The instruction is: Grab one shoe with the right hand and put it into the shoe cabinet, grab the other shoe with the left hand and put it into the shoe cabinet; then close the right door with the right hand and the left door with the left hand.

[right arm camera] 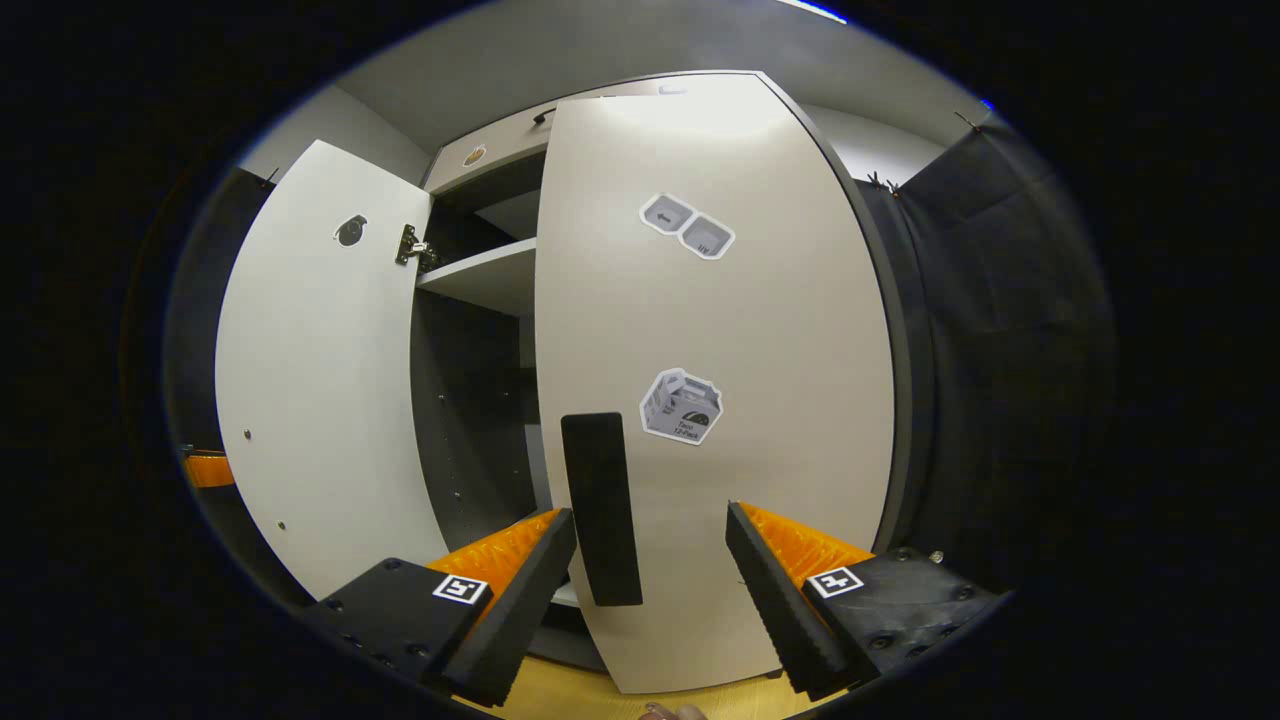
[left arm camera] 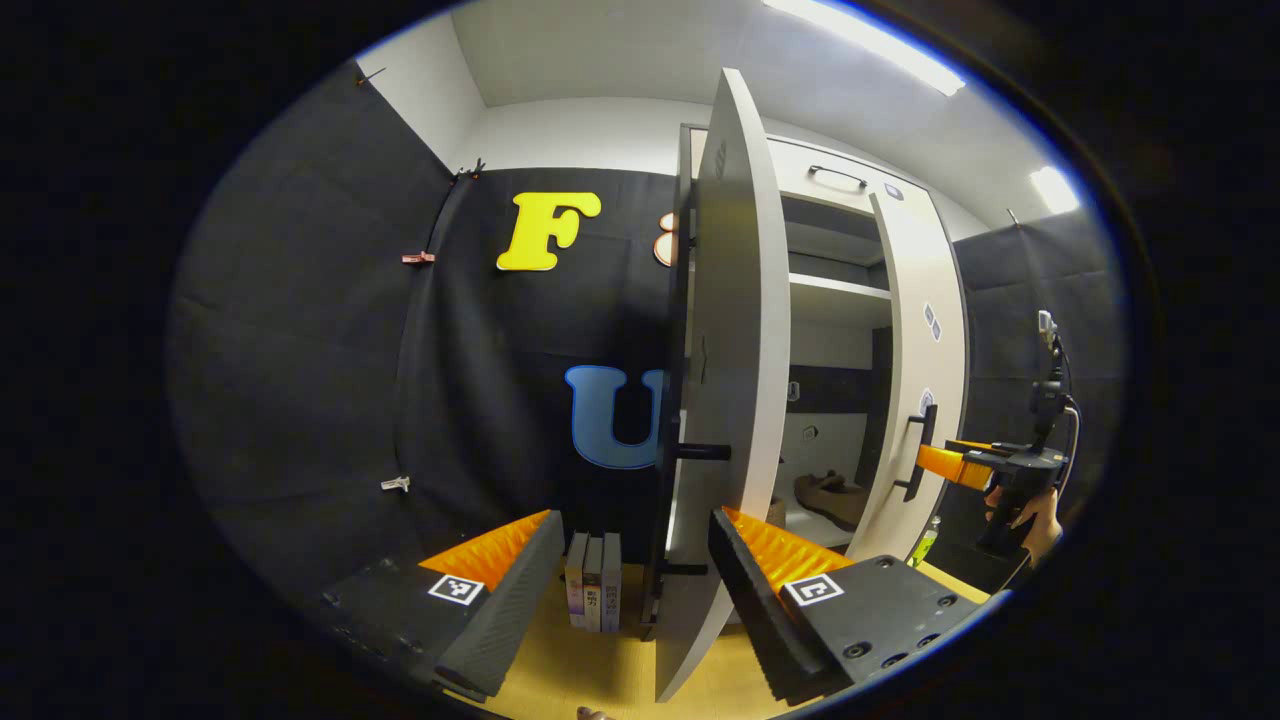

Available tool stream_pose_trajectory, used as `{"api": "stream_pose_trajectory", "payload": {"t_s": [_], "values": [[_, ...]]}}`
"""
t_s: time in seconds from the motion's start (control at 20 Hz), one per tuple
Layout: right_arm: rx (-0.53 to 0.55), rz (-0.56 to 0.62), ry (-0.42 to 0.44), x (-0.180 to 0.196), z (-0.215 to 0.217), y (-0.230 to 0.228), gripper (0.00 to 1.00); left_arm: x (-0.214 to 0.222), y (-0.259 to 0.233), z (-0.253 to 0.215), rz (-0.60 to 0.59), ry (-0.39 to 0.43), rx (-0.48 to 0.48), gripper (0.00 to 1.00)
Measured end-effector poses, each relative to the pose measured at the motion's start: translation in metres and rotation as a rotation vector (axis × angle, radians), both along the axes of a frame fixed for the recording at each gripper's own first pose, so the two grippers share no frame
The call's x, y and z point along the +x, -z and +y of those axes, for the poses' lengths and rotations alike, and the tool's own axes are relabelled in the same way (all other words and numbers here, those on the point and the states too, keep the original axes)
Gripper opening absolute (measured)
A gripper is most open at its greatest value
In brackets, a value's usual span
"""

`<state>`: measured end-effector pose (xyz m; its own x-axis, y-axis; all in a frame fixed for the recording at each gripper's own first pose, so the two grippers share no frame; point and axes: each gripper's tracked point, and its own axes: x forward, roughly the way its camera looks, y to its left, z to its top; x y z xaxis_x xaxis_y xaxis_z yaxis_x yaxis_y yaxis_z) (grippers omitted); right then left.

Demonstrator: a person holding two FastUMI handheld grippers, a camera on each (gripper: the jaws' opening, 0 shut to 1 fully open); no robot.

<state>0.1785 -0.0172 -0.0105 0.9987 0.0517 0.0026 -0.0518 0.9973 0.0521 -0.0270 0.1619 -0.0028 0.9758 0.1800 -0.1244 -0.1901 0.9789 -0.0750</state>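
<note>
In the left gripper view the left gripper (left arm camera: 632, 590) has its jaws spread wide and grips nothing; the thin free edge of the left door (left arm camera: 735, 330) stands edge-on straight ahead of it, rising out of the gap between the fingers and sitting closer to the right finger than to the left. The black handle (left arm camera: 700, 451) of that door juts sideways just above the fingertips, clear of both. To the left of the door edge there is open room back to the black cloth wall, with a few books (left arm camera: 594, 594) standing on the wooden floor (left arm camera: 580, 670) between the fingers. To the right of the edge the shoe cabinet (left arm camera: 835, 330) gapes open, and a brown shoe (left arm camera: 830, 497) lies on its lower shelf, beyond the right finger. Farther right the right door (left arm camera: 925, 360) is partly swung in, and the right gripper (left arm camera: 950, 462) touches or nearly touches its handle; the pictures do not settle which. In the right gripper view the right gripper (right arm camera: 650, 580) is also wide open and empty, the right door's black handle (right arm camera: 600, 508) standing upright between its fingers, nearer the left one, touching neither. The door's free edge runs just left of that handle, leaving a dark slot into the cabinet.
</note>
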Motion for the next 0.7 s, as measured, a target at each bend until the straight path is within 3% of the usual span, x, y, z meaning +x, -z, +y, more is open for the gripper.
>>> {"api": "stream_pose_trajectory", "payload": {"t_s": [0.3, 0.7], "values": [[0.002, -0.018, 0.011, -0.026, -0.013, -0.011, 0.99, 0.028, -0.009, -0.03, -0.011, 0.103, -0.022, 0.93], [-0.004, -0.023, 0.038, -0.043, -0.042, -0.018, 0.99, 0.051, -0.013, -0.048, -0.031, 0.159, -0.053, 0.93]]}}
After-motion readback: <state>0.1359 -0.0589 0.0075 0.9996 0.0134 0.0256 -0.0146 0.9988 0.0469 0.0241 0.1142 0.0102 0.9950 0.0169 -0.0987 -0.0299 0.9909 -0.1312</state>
